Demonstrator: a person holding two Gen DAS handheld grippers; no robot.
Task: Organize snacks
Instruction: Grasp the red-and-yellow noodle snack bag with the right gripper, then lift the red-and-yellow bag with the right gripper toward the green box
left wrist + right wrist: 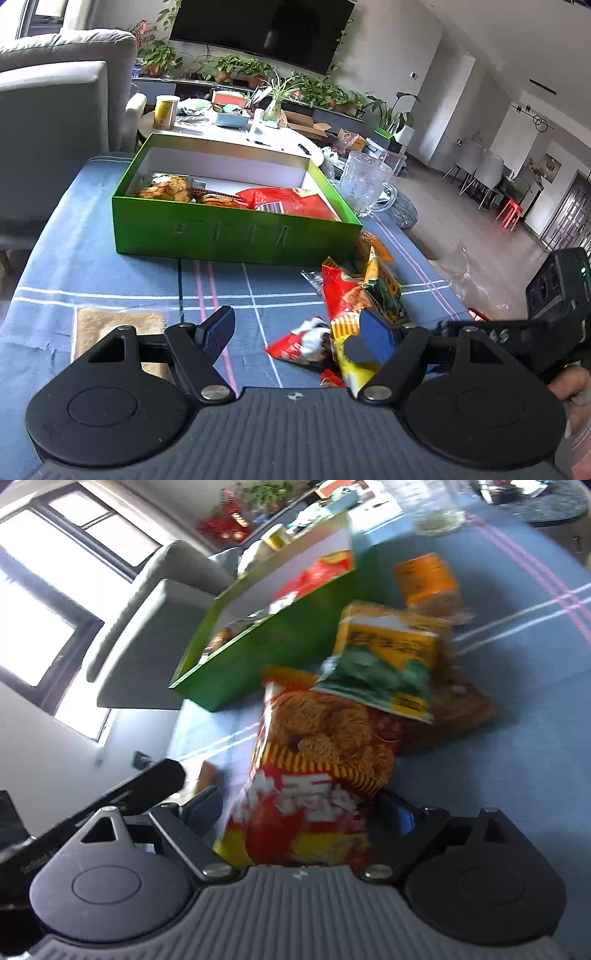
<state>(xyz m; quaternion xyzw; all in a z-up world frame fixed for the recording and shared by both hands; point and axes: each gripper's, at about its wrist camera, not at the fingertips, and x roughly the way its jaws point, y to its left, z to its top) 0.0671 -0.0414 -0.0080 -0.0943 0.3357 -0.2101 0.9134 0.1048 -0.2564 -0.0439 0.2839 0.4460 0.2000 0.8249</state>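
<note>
R hand-held gripper [295, 808] straddles red snack bag [314, 775], grip unclear w/ blur; L [295, 332] open, empty.

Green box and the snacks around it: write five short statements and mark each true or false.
1. The green box is open, with snack packets inside. True.
2. The glass mug stands inside the box. False: it stands outside, by the far right corner.
3. The left gripper holds a packet. False: nothing is between its fingers.
4. The red noodle-snack bag lies between the right gripper's fingers. True.
5. The tablecloth is plain red. False: blue with stripes.
</note>
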